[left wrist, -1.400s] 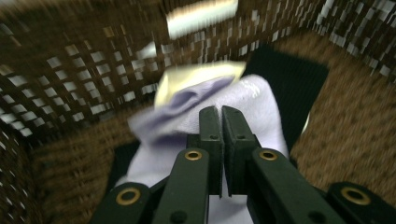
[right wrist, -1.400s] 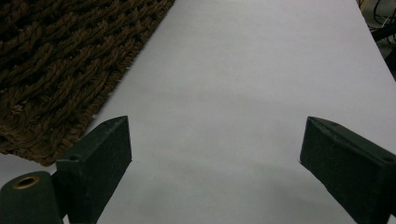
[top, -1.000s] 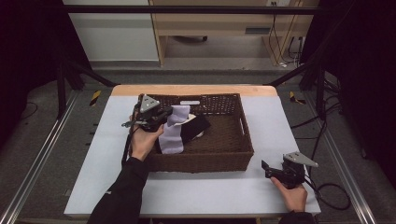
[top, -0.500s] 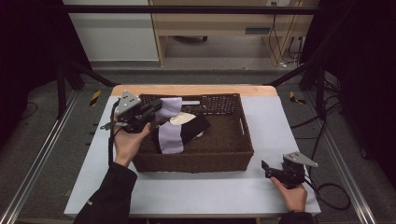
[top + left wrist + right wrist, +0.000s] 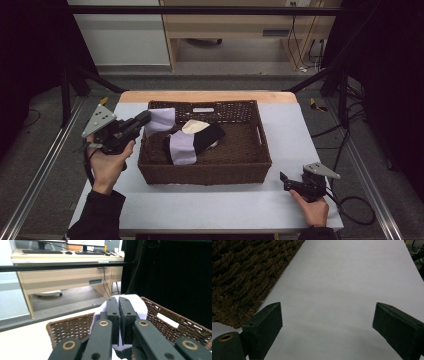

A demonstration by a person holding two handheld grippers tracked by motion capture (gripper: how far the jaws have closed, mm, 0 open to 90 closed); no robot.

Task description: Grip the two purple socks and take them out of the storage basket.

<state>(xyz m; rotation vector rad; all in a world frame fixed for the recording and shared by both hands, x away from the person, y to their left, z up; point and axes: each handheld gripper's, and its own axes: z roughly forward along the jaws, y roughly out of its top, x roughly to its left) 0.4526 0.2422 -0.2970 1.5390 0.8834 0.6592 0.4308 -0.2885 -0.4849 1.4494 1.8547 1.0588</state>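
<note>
A dark brown woven basket [image 5: 252,167] stands mid-table. My left gripper [image 5: 145,118] is shut on a pale lavender cloth [image 5: 161,120], holding it lifted over the basket's far left corner. In the left gripper view the jaws are pressed together on that cloth [image 5: 138,305], with the basket rim [image 5: 65,326] beneath. A second lavender cloth [image 5: 182,147], a black item [image 5: 208,136] and a cream item [image 5: 195,126] lie inside the basket. My right gripper [image 5: 283,177] rests open on the table at the front right, its jaws wide apart over bare tabletop [image 5: 332,302], the basket corner [image 5: 242,277] at its left.
The grey tabletop [image 5: 210,205] has free room in front of the basket and on either side. Cables [image 5: 357,210] trail off the right edge onto the floor. A wooden desk [image 5: 235,25] stands beyond the table, and black frame bars run around it.
My left gripper has drawn back to the left and lifted, pulling the lavender cloth out from the basket's middle to its far left corner. The right gripper has stayed still.
</note>
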